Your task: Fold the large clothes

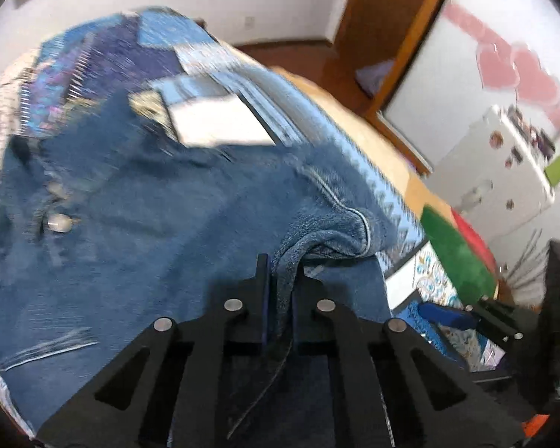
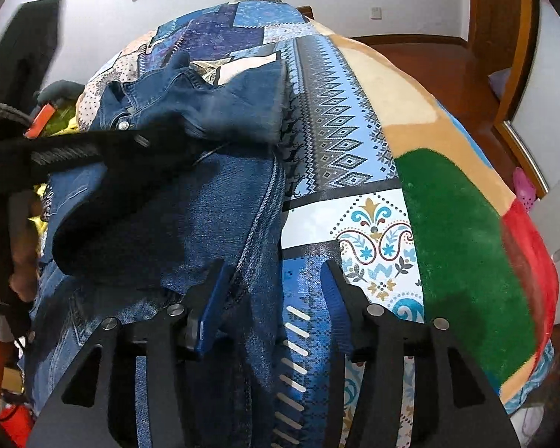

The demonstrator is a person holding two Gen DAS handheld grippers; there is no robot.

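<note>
Blue denim jeans lie spread over a bed. A fold of their edge rises between the fingers of my left gripper, which is shut on that denim. In the right wrist view the jeans run up the left half of the bed, with a metal button near the top. My right gripper stands open low over the jeans' right seam. The seam passes between its blue pads without being pinched. The left gripper shows there as a dark blur reaching in from the left.
A blue patchwork bed cover lies under the jeans, with a green, red and tan blanket along the right edge. A hand shows at far left. Wooden floor and a door frame lie beyond, beside a white cabinet.
</note>
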